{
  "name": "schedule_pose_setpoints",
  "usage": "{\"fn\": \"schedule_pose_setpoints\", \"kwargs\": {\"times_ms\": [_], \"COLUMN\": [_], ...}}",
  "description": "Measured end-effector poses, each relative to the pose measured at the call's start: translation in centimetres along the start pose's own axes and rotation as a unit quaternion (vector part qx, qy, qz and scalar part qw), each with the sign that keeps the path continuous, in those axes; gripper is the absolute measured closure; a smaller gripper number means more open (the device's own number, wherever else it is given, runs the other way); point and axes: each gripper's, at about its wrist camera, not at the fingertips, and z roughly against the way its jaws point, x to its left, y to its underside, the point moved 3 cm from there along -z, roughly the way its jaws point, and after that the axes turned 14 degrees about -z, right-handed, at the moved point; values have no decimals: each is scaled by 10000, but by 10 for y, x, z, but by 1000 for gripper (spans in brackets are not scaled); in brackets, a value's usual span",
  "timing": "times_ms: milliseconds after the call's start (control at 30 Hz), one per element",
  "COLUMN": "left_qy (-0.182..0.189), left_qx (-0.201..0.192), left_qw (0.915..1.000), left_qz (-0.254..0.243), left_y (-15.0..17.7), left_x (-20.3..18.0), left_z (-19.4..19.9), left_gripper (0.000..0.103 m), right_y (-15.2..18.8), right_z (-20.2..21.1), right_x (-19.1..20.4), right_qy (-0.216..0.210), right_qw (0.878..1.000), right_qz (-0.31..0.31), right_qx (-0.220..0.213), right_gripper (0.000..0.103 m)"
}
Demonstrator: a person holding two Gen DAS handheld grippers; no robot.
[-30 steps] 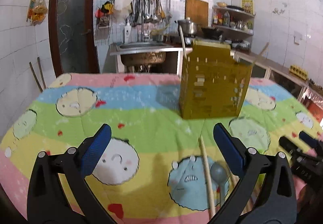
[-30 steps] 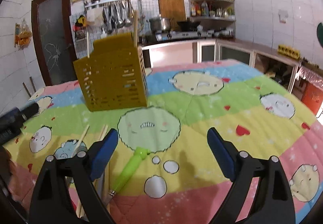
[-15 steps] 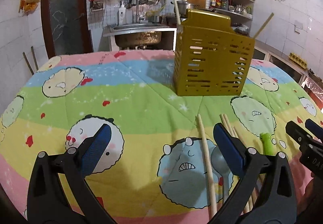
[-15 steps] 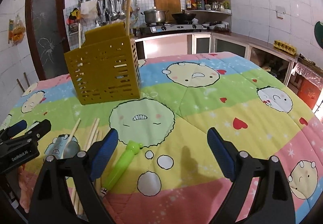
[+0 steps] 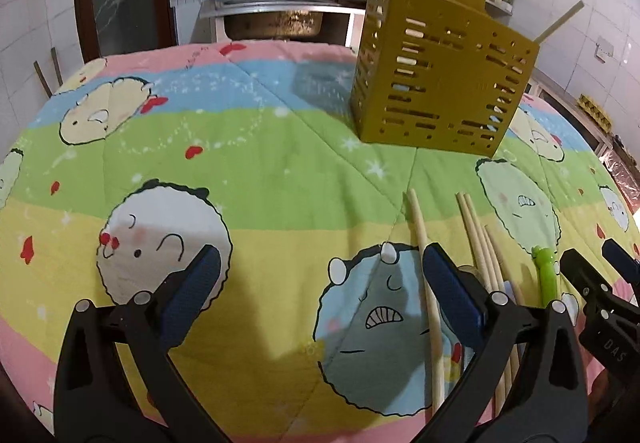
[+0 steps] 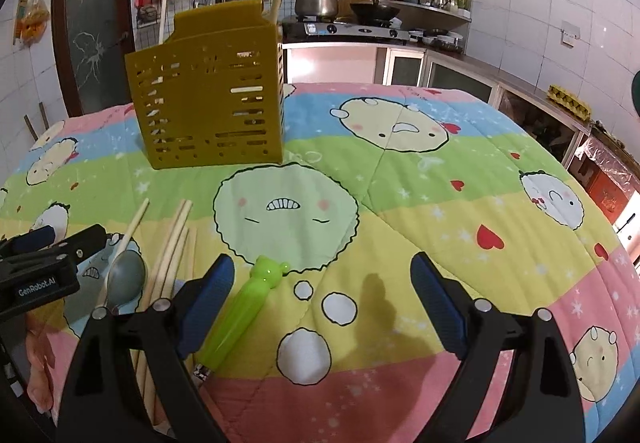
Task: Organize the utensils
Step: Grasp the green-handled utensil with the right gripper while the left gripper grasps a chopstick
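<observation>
Left gripper (image 5: 316, 291) is spread wide, nothing between its blue pads; right gripper (image 6: 320, 303) the same, wide and empty. I'm low over the quilted cloth (image 6: 440, 211) with both. My left tool's right finger sits just over a lone chopstick (image 5: 424, 243), which runs away from me toward the holder. Beside it lies a bundle of chopsticks (image 5: 480, 239), close-packed, some touching. The grey spoon (image 6: 124, 279) lies among them, bowl toward the holder, and my right tool's left finger sits just beside the green-handled utensil (image 6: 240, 315), whose bear-shaped end points away from me. The mustard slotted holder (image 6: 212, 95) stands upright farther back on the cloth, well apart from the loose pieces, with two sticks already poking from its top.

My read: the pick hasn't started. I'd take the lone chopstick with the left, since it lies free of the bundle. I'd shift right to centre it between the pads, close across its width near the middle so it doesn't seesaw, then tip it upright before lowering into the holder. Soft cloth: press lightly, or the stick may roll.
</observation>
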Motion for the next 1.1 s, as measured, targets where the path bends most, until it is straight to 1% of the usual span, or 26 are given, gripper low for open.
{"fn": "schedule_pose_setpoints", "kwargs": {"times_ms": [133,333,400,467,500,567,600,633,667,733,767,833,967,1100], "left_qy": [-49,-290,-287,-219,-199,-152,-106,-12,63,141,111,141,262,325], "left_qx": [92,207,241,269,269,313,349,417,475,543,519,516,554,608], "left_qw": [9998,9970,9968,9970,9971,9973,9973,9971,9969,9965,9966,9964,9958,9948], "left_qz": [-138,-682,-712,-698,-682,-640,-638,-635,-627,-612,-626,-655,-684,-749], "left_y": [-2,-13,-14,-18,-19,-23,-24,-24,-24,-22,-22,-23,-26,-28], "left_x": [-5,-26,-28,-27,-27,-25,-25,-26,-27,-28,-29,-32,-36,-39], "left_z": [-3,-9,-11,-13,-13,-16,-18,-21,-24,-28,-28,-28,-30,-31], "left_gripper": [5,5,6,6,7,12,16,24,30,32,33,39,53,59], "right_y": [1,6,9,11,12,13,13,14,14,15,15,15,11,4], "right_z": [-3,-10,-13,-16,-18,-19,-20,-20,-20,-20,-20,-21,-29,-33], "right_x": [3,9,9,8,6,4,4,5,7,12,17,21,26,29], "right_qy": [26,61,110,141,135,84,60,53,32,18,19,22,36,20], "right_qw": [9999,9983,9976,9966,9958,9946,9940,9938,9936,9934,9934,9932,9932,9935], "right_qz": [6,-133,-148,-212,-278,-412,-454,-458,-448,-400,-357,-327,-244,-156], "right_qx": [144,562,672,782,857,950,989,1011,1036,1073,1093,1117,1136,1128], "right_gripper": [15,16,17,24,26,27,31,36,39,51,54,64,74,77]}}
